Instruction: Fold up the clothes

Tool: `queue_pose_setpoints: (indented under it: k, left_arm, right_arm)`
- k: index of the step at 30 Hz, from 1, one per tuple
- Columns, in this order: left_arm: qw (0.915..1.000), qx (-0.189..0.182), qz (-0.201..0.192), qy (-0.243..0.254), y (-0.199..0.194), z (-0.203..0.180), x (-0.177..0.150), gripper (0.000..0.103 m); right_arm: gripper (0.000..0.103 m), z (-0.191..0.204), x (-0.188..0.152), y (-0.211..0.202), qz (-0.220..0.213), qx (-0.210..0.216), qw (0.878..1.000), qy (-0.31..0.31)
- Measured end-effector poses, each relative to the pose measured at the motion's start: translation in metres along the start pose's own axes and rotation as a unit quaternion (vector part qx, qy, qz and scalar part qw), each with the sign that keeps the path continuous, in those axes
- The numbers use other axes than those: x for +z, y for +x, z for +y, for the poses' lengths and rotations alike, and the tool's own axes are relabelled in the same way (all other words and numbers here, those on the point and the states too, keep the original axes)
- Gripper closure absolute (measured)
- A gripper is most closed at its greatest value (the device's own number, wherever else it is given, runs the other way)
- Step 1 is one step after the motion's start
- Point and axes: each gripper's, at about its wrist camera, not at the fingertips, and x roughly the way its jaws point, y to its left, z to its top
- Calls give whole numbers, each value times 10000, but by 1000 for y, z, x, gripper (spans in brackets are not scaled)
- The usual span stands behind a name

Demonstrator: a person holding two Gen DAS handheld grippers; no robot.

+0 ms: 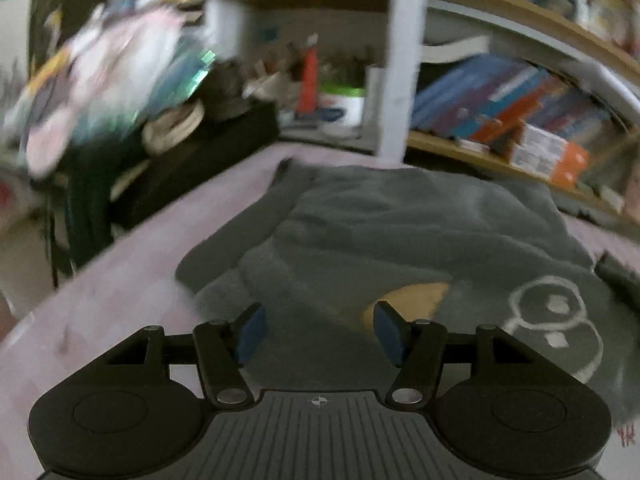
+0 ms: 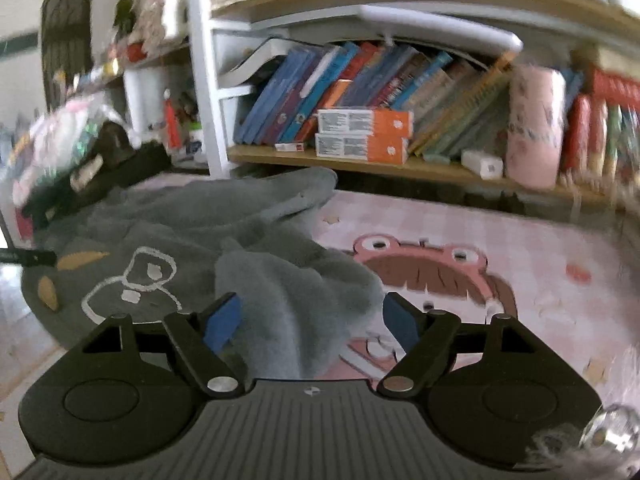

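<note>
Looking down along both tools, I see a grey fleece garment lying rumpled on a pink cartoon-print table, with a white outline drawing and tan patches on its near side. My left tongs stand apart above the fleece, nothing between the blue pads. My right tongs stand wide apart with a bunched fold of the garment lying in the gap; I judge neither pad presses on it.

The risk I see: closing the right tongs here would probably catch several thick layers at once and drag the whole heap rather than one edge. The left view is blurred, so aiming at a hem there is uncertain.

A low bookshelf crowded with books sits just beyond the garment's far edge, and dark clutter lines the left side. Open room lies to the right, across the bare pink table.
</note>
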Motion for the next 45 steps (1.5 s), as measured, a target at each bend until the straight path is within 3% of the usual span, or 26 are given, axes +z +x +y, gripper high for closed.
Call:
queue_pose_setpoints:
  k: [5,8,10,11,12,14,18,22,26,29,31,33,34,41,43,44,45]
  left_arm:
    - [9995,-207,-97,-228,8,8,-1,42]
    - [9983,-369,-133,-431,9,13,-2,41]
    - [9976,-457,-144,-509,8,15,-2,39]
    - [9975,-473,-140,-498,8,15,-2,36]
    - [9978,-459,-130,-454,9,13,-2,36]
    - [9986,-383,-108,-336,9,8,-1,35]
    - [9991,-353,-91,-229,10,5,0,32]
    - [9988,-407,-102,-270,9,8,0,31]
    - [9981,-530,-123,-287,8,10,0,31]
    - [9981,-535,-107,-274,9,10,1,29]
    - [9981,-555,-94,-251,10,10,1,27]
    - [9982,-545,-86,-223,10,8,1,27]
    - [9983,-534,-87,-213,10,8,1,27]
    - [9987,-477,-81,-180,10,6,1,27]
    - [9987,-470,-78,-175,10,6,1,26]
    - [9987,-469,-76,-170,10,5,1,26]
    - [9987,-467,-73,-166,10,5,1,26]
  right_arm:
    - [29,40,21,26,376,-418,9928,-1054]
    - [37,55,24,42,699,-569,9843,-1520]
    - [50,60,24,50,955,-642,9781,-1737]
    - [61,59,22,53,1070,-696,9757,-1780]
    - [79,56,21,55,1177,-755,9736,-1806]
    - [90,44,22,53,1233,-841,9753,-1627]
    - [92,17,32,25,979,-854,9872,-921]
    - [93,-16,49,-28,252,-794,9962,249]
    - [91,-57,26,-84,51,-694,9784,1947]
    - [83,-59,-18,-87,987,-1003,9682,2067]
    - [80,-57,-42,-89,1288,-1087,9626,2121]
    - [63,-57,-55,-94,1272,-1128,9588,2277]
    - [60,-58,-59,-98,1206,-1179,9574,2343]
    - [53,-79,-68,-98,906,-1316,9446,2868]
    - [68,-87,-68,-89,870,-1243,9408,3031]
    - [89,-90,-67,-85,860,-1155,9421,3028]
    - [92,-90,-62,-83,801,-1056,9466,2938]
